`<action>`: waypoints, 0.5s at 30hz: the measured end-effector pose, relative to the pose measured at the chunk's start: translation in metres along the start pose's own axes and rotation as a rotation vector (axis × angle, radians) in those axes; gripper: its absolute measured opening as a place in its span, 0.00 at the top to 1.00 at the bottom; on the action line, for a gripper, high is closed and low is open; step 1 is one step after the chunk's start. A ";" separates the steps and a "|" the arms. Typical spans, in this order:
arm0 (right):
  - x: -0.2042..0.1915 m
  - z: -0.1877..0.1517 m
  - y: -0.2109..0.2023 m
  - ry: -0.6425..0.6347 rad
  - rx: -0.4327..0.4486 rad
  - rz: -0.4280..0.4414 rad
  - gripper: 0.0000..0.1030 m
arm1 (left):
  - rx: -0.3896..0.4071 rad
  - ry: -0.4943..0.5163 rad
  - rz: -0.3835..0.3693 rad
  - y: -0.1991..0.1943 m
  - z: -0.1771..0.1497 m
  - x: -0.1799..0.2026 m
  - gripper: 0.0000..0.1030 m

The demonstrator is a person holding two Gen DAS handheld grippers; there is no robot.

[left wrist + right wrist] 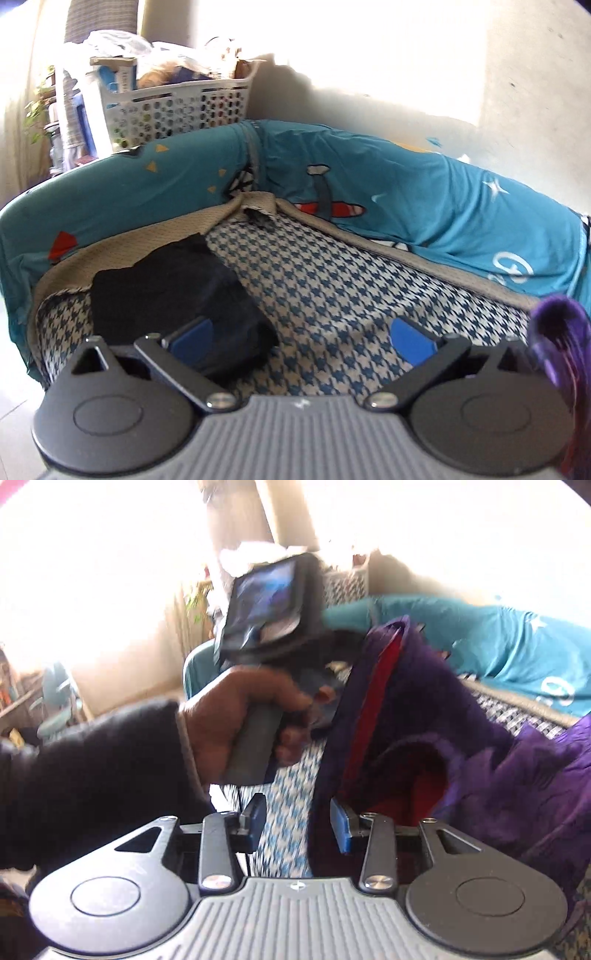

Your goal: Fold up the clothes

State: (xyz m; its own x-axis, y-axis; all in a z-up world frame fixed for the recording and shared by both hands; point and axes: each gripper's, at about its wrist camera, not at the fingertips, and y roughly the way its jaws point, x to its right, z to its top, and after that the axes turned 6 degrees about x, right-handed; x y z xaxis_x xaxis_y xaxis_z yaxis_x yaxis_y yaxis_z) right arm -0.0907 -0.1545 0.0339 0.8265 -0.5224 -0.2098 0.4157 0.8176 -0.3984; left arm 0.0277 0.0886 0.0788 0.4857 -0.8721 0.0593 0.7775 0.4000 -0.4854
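Note:
A purple garment (pixel 443 720) with red lining hangs bunched in the right wrist view, over the blue-and-white houndstooth cover (pixel 288 812). Its dark edge lies against the right finger of my right gripper (pixel 298 818). The jaws stand apart, and the cover shows through the gap between them. In the left wrist view my left gripper (pixel 303 332) is wide open above the houndstooth cover (pixel 351 295), with nothing between its fingers. A folded black garment (pixel 166 291) lies under its left finger. A tip of the purple garment (pixel 557 332) shows at the right edge.
A teal printed sheet (pixel 424 192) is heaped along the far side of the cover. A white laundry basket (pixel 173 107) full of things stands behind it. A person's hand (pixel 236 716) in a black sleeve holds the left gripper's handle, close to the purple garment.

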 end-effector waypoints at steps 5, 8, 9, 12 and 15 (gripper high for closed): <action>0.025 -0.004 -0.021 0.083 0.070 -0.123 0.59 | 0.068 -0.051 0.059 -0.011 0.014 -0.020 0.00; 0.045 -0.008 -0.026 0.192 0.107 -0.175 0.59 | 0.091 -0.047 0.053 -0.017 0.018 -0.021 0.00; 0.052 -0.007 -0.024 0.225 0.117 -0.192 0.58 | 0.093 -0.046 0.040 -0.018 0.019 -0.021 0.00; 0.068 0.001 -0.016 0.273 0.123 -0.229 0.57 | 0.080 -0.041 -0.019 -0.021 0.019 -0.017 0.00; 0.076 0.009 -0.025 0.322 0.143 -0.222 0.57 | 0.053 -0.013 -0.078 -0.021 0.016 -0.009 0.00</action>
State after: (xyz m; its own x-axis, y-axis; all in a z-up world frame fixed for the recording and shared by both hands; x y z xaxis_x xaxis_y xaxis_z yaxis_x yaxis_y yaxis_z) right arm -0.0352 -0.2123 0.0364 0.5593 -0.7202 -0.4105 0.6379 0.6902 -0.3418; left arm 0.0133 0.0930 0.1021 0.4275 -0.8977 0.1067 0.8331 0.3454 -0.4319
